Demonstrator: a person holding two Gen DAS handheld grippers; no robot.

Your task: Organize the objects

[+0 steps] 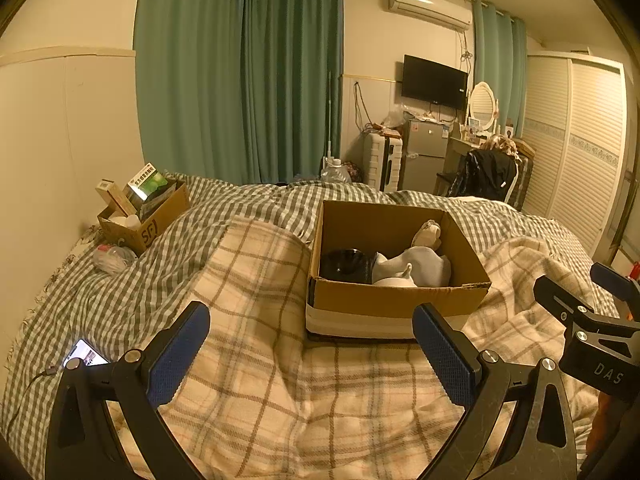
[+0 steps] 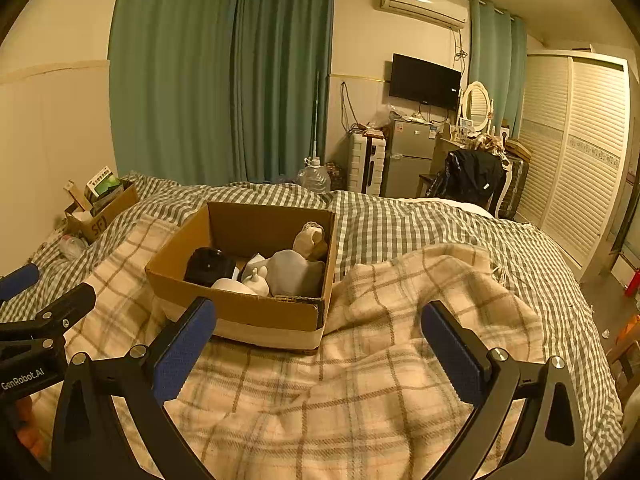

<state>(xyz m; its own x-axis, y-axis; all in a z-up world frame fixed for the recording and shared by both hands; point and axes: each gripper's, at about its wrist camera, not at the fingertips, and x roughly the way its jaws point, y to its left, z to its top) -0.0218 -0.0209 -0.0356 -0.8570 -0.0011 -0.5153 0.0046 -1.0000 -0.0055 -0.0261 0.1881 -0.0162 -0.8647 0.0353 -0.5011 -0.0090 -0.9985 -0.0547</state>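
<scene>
Both grippers, left gripper (image 1: 310, 356) and right gripper (image 2: 318, 354), gape empty before the cardboard box (image 1: 396, 300), long axis crosswise.

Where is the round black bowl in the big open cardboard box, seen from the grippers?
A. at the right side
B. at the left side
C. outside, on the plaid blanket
B: the round black bowl lies at the left inside the big open cardboard box, with pale items to its right.
</scene>
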